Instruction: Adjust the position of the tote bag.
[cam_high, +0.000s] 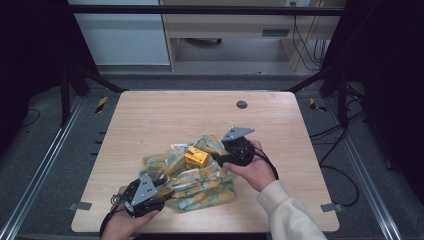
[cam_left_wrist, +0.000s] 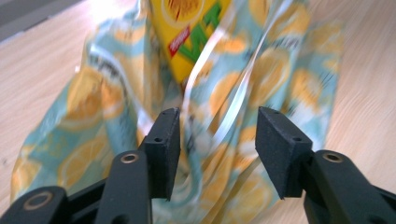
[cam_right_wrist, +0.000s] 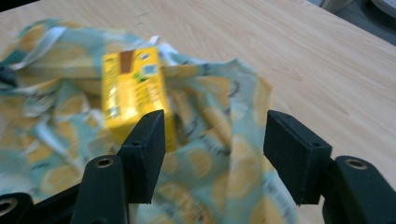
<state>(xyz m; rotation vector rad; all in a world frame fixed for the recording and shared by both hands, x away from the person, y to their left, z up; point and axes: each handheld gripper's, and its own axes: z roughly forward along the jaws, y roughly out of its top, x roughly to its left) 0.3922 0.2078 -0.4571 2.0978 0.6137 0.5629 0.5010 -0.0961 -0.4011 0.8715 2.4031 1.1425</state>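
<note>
**2 spread grippers at a lemon-print bag with a yellow carton**

High view: nearest the camera, a cream sleeve (cam_high: 290, 215) comes in from the bottom edge. The left gripper (cam_high: 165, 192) lies at the near-left end of the lemon-print bag (cam_high: 200, 185), its tips touching the fabric. The bag sits crumpled on the near half of the wooden table (cam_high: 150, 125). A yellow carton (cam_high: 196, 157) stands on top of the bag, toward its far side. The right gripper (cam_high: 218, 161) is just right of the carton, at the bag's right edge, its grey plate (cam_high: 237, 133) facing up.

Left gripper view: the 2 black jaws stand apart, with bag fabric and a pale strap (cam_left_wrist: 224, 93) running up between them; the pads do not press on it. The carton (cam_left_wrist: 187, 37) rises beyond, deeper in the bag (cam_left_wrist: 84, 121).

Right gripper view: the jaws are spread wide, nothing clamped. The carton (cam_right_wrist: 130, 88) lies just beyond the left jaw, resting on the bag (cam_right_wrist: 219, 140), and bare table (cam_right_wrist: 303, 60) lies to the bag's right.
</note>
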